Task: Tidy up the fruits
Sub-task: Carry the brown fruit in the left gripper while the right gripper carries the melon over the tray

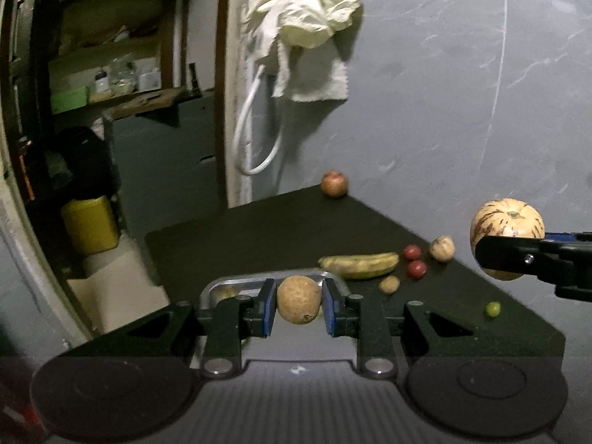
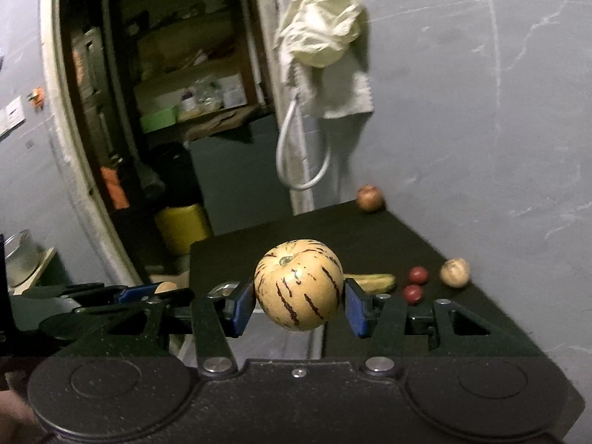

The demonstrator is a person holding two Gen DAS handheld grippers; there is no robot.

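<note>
1. Room: grey wall [image 1: 444, 92] behind; a cloth [image 1: 307, 11] and a looped white cable [image 1: 255, 140] hang on it at 12 o'clock. A doorway at 10 o'clock shows shelves and a yellow tub [image 1: 90, 224].
2. Surface: a black table [image 1: 240, 236] set against the wall.
3. On the table: a reddish fruit [image 1: 334, 184] at the far corner; a banana [image 1: 359, 264], two red fruits [image 1: 414, 260] and a tan fruit [image 1: 441, 248] at 2 o'clock from the left claw; a small brown fruit [image 1: 389, 284] and a green one [image 1: 493, 309] nearer.
4. Left claw [image 1: 299, 305]: clamped on a brown round fruit [image 1: 299, 304], centred between the blue pads, held above a metal tray [image 1: 211, 288].
5. Right claw [image 2: 299, 305]: clamped on a striped melon [image 2: 298, 284], stem facing the camera, clear of the table.
6. Relative position: the melon sits at 3 o'clock from the left claw, well apart.
</note>
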